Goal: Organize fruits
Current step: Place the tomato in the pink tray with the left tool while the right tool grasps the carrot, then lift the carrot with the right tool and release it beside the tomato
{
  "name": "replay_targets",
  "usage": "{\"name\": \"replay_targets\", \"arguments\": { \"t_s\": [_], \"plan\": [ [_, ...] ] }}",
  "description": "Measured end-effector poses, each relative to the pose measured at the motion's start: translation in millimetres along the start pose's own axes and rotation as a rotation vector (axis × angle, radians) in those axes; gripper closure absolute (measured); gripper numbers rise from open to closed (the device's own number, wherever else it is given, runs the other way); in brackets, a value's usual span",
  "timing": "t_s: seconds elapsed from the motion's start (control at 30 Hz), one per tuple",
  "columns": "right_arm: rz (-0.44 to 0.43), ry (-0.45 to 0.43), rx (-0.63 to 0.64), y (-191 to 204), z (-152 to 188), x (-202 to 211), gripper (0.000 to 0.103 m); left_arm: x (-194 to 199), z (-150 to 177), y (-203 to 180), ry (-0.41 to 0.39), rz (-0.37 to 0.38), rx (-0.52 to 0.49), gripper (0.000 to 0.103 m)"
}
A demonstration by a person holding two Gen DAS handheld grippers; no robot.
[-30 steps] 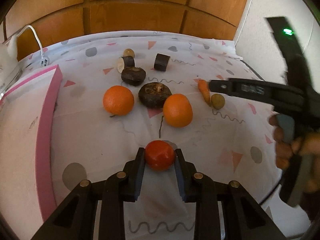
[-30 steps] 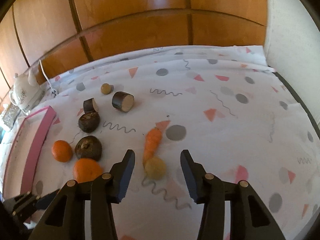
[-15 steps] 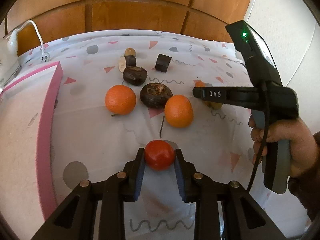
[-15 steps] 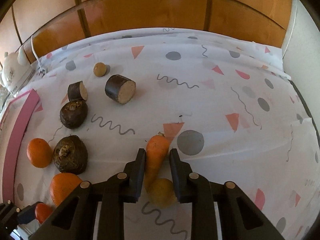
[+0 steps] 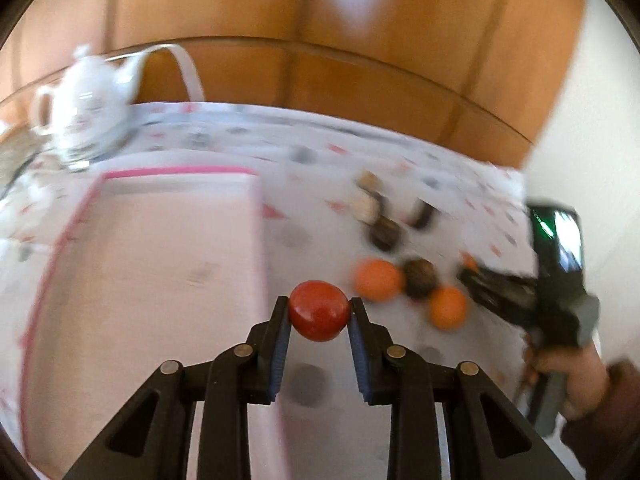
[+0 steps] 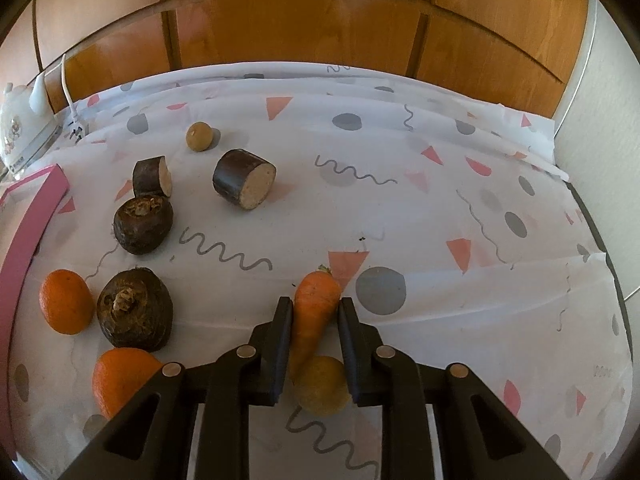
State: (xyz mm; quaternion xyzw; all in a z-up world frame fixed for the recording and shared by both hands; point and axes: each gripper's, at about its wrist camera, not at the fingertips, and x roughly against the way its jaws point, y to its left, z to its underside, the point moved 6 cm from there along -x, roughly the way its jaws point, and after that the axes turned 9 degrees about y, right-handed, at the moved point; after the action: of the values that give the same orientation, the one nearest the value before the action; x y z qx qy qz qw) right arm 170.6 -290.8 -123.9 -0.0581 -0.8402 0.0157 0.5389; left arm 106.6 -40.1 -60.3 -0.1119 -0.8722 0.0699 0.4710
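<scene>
Wood panelling [image 6: 304, 36]: orange-brown boards behind the table; glossy, with a bright reflection in the left wrist view
Tablecloth [image 6: 440, 200]: white, printed with grey dots, pink triangles and grey squiggles; it covers the whole table
Tray [image 5: 160, 264]: pale, pink-rimmed, at the left of the table; blurred in the left wrist view; only a pink corner shows in the right wrist view
Teapot [image 5: 86, 108]: white, beyond the tray's far corner; a white cable runs beside it
Left gripper [image 5: 319, 314]: jaws clamped on a red tomato [image 5: 318, 311], pads pressing both sides; the tomato is held in the air, just over the tray's right rim
Right gripper [image 6: 314, 312]: jaws closed tight on the carrot [image 6: 316, 312]; the carrot's leafy end points away from the camera; whether it is off the cloth I cannot tell
Hand [image 5: 572, 380]: the person's right, wrapped round that gripper's handle, a dark sleeve behind it
Dark roots [image 6: 136, 312]: two whole ones and two cut pieces, left of the carrot
Oranges [image 6: 66, 302]: two, flanking the nearer dark root
Yellow fruit [image 6: 324, 386]: small, round, beneath the right gripper, touching the carrot's thin end
Brown ball [image 6: 199, 136]: smallest, farthest back; lying alone on the cloth
</scene>
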Motion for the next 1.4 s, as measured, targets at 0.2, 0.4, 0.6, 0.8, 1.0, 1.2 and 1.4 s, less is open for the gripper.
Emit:
{"name": "replay_targets", "arguments": {
  "t_s": [0.2,0.4,0.6,0.8,1.0,1.2,1.4],
  "plan": [
    [0.028,0.003,0.019,2.9,-2.4,-2.0,0.080,2.7,-8.5,75.6,0.008,-0.111,0.187,0.074],
    [0.053,-0.001,0.030,6.0,-1.2,-1.3,0.080,-10.7,-5.8,115.6,0.051,-0.221,0.266,0.074],
    [0.064,-0.006,0.031,9.5,-0.8,-0.7,0.080,-14.8,-3.2,119.6,0.055,-0.237,0.288,0.057],
    [0.063,-0.011,0.022,9.7,0.1,1.1,0.081,3.0,1.7,100.9,0.011,-0.216,0.254,0.057],
    [0.045,-0.020,0.000,6.1,-0.3,4.1,0.082,17.1,11.1,82.7,-0.009,-0.194,0.200,0.056],
    [0.021,-0.061,-0.014,7.2,-5.1,18.5,0.082,26.6,21.1,76.5,-0.016,-0.194,0.184,0.056],
    [-0.024,-0.142,-0.018,18.5,-14.7,50.9,0.082,34.9,26.0,77.2,-0.029,-0.200,0.176,0.055]
  ]
}}
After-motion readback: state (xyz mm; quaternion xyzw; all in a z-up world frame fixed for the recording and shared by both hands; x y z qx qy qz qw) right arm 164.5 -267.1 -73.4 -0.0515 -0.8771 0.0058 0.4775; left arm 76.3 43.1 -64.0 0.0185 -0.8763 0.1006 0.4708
